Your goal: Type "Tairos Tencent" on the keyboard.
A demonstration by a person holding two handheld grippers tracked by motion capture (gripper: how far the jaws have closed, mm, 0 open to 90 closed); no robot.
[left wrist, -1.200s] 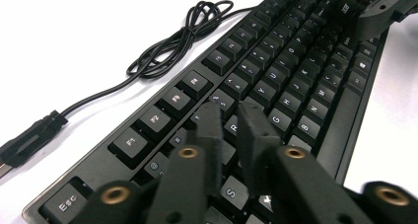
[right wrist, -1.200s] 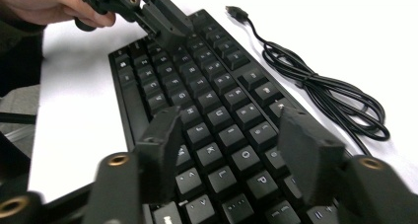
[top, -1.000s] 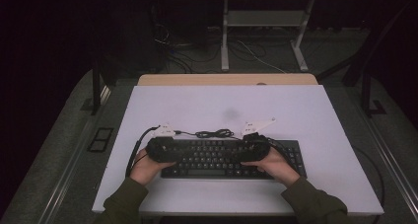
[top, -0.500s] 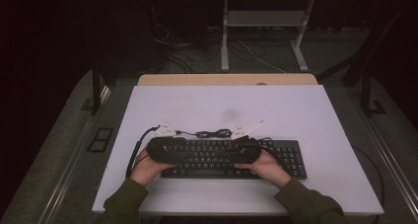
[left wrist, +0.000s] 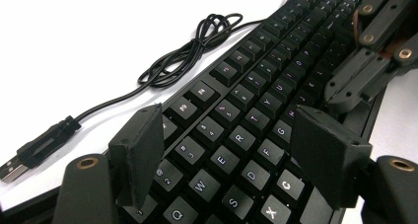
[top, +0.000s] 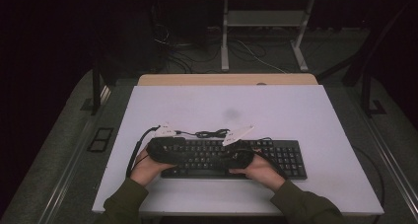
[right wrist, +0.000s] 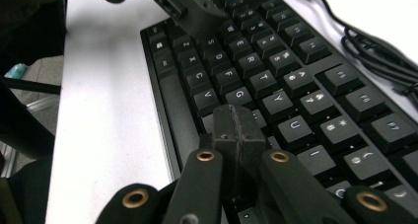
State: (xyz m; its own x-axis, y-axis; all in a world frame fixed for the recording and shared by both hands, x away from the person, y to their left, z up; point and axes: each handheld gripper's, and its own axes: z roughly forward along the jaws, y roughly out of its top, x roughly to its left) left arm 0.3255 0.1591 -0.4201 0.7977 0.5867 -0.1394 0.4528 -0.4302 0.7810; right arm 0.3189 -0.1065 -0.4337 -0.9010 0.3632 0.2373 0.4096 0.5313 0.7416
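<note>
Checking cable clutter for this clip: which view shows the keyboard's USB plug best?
The left gripper view: the USB plug lies sharp and close on the white table, its cable coiled beside the keyboard. The high view shows the cable as a small dark tangle, the plug too small to tell. The right gripper view catches some cable at its edge.

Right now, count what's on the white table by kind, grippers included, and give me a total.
Keyboard: 1
Cable with USB plug: 1
Grippers: 2, left gripper open over the keys, right gripper shut over the keys
Total: 4
</note>
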